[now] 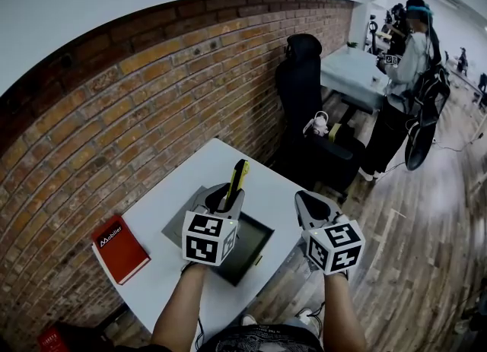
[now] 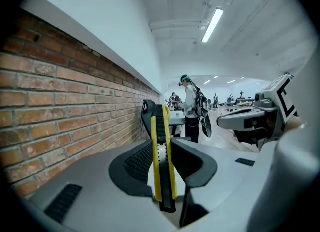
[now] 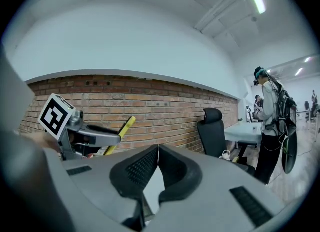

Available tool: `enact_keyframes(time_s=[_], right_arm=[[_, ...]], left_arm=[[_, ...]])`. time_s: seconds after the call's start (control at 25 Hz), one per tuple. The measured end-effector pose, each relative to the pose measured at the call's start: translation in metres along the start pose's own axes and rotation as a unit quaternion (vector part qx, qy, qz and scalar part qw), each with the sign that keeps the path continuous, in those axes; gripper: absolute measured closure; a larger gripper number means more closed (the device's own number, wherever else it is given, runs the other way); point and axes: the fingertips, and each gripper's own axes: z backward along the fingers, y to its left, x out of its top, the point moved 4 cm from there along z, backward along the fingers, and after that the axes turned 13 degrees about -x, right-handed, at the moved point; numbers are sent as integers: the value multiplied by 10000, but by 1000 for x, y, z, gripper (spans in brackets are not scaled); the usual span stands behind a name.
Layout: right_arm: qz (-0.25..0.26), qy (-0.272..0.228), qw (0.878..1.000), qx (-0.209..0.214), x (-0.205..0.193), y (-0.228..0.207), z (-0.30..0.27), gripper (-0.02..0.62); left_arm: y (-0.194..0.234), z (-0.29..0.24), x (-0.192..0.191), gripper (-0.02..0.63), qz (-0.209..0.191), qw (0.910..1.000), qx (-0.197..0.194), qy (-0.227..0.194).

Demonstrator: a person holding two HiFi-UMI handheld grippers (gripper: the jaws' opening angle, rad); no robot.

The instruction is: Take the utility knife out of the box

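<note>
A yellow and black utility knife (image 1: 238, 178) stands nearly upright in my left gripper (image 1: 228, 200), held high above the box. In the left gripper view the knife (image 2: 162, 156) is pinched between both pads, its tip pointing up. The right gripper view shows the same knife (image 3: 120, 135) sticking out of the left gripper (image 3: 95, 137). The dark open box (image 1: 245, 245) lies on the white table (image 1: 163, 282) below my hands. My right gripper (image 1: 310, 204) hovers to the right of the box; its jaws meet with nothing between them (image 3: 158, 148).
A red book (image 1: 119, 248) lies at the table's left end. A brick wall (image 1: 137, 107) runs behind the table. A black office chair (image 1: 300, 92) and a second white table (image 1: 356, 73) stand farther back, where a person (image 1: 407, 77) stands on the wooden floor.
</note>
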Motion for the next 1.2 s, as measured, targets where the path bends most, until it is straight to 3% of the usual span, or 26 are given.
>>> enact_keyframes(time_s=[0.32,0.56,1.2], right_arm=[[40,-274,9995,-134,14,-4,9,575],[133,-346,9989,-280,15,-6,13,576],[198,-342,9990,-203,19,-1,13,575]], left_arm=[[2,26,20,479,-128,9968,250,-744],[3,27,19,479,-112,9960,344,-822],[5,24,12,477,-57,9969,347,-710]])
